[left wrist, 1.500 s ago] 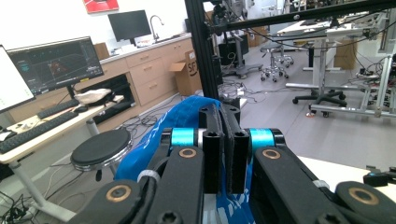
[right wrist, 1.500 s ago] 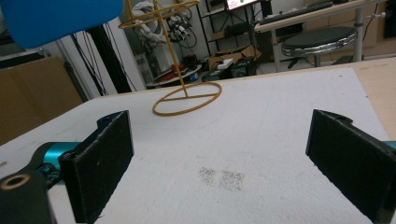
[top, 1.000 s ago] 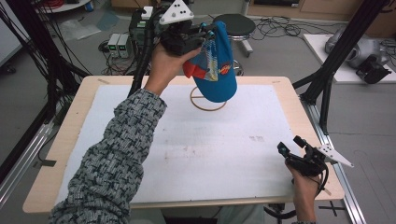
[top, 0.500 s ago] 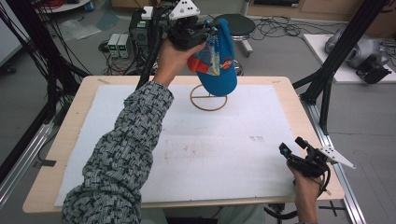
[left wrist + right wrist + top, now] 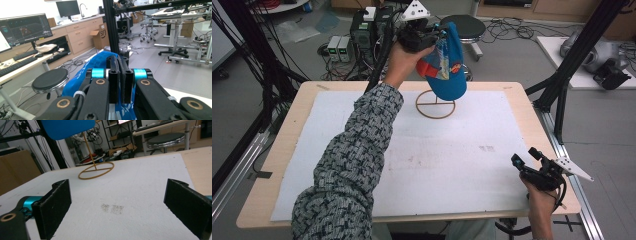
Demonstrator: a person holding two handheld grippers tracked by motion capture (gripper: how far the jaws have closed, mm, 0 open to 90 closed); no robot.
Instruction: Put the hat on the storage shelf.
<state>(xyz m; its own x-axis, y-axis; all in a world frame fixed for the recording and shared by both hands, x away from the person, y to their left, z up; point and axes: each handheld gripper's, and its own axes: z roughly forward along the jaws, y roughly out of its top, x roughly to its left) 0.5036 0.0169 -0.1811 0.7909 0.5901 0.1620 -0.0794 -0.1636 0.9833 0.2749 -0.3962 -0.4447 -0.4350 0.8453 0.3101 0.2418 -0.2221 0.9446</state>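
Note:
My left gripper (image 5: 433, 36) is raised above the table's far edge and is shut on a blue cap (image 5: 449, 72) with a red brim. The cap hangs over a thin wire stand whose ring base (image 5: 435, 107) lies on the white mat. The stem's top is hidden by the cap. In the left gripper view the jaws (image 5: 120, 72) stand together with the cap's blue fabric (image 5: 96, 61) around them. My right gripper (image 5: 526, 159) hovers open near the front right corner. Its view (image 5: 117, 205) looks along the mat to the stand (image 5: 96, 170) and the cap (image 5: 67, 128).
A white mat (image 5: 452, 170) covers the wooden table (image 5: 287, 135). Black frame posts (image 5: 562, 85) stand at the right edge and others at the left. A round stool (image 5: 467, 25) and electronics boxes (image 5: 339, 47) sit on the floor beyond the far edge.
The left hand has carried the cap a little to the right and farther back over the stand. The right gripper has stayed in place, open.

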